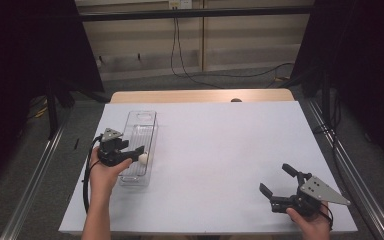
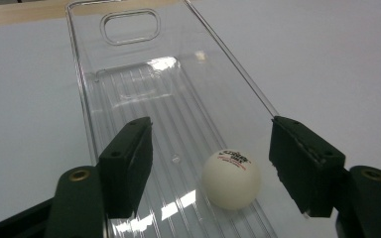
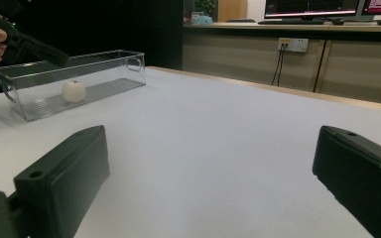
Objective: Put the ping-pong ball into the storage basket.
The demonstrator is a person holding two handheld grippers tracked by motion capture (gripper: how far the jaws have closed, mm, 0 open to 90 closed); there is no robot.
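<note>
A white ping-pong ball [image 1: 143, 158] lies on the ribbed floor of a long clear plastic bin [image 1: 139, 117] at the left of the white table. My left gripper [image 1: 134, 146] hangs over the bin's near end, open. In the left gripper view the ball [image 2: 230, 178] rests loose between the jaws of that gripper [image 2: 211, 131], nearer the right one, and neither pad touches it. My right gripper [image 1: 275, 178] is held open at the table's front right with nothing in it. From the right gripper view [image 3: 211, 144] the ball [image 3: 73, 91] shows through the bin's wall [image 3: 104, 54].
The white table sheet [image 1: 220, 150] stretches bare between the two grippers. A wooden table edge [image 1: 200, 96] runs along the back. Metal rails [image 1: 30, 180] flank the table. Cables trail on the floor behind [image 1: 190, 75].
</note>
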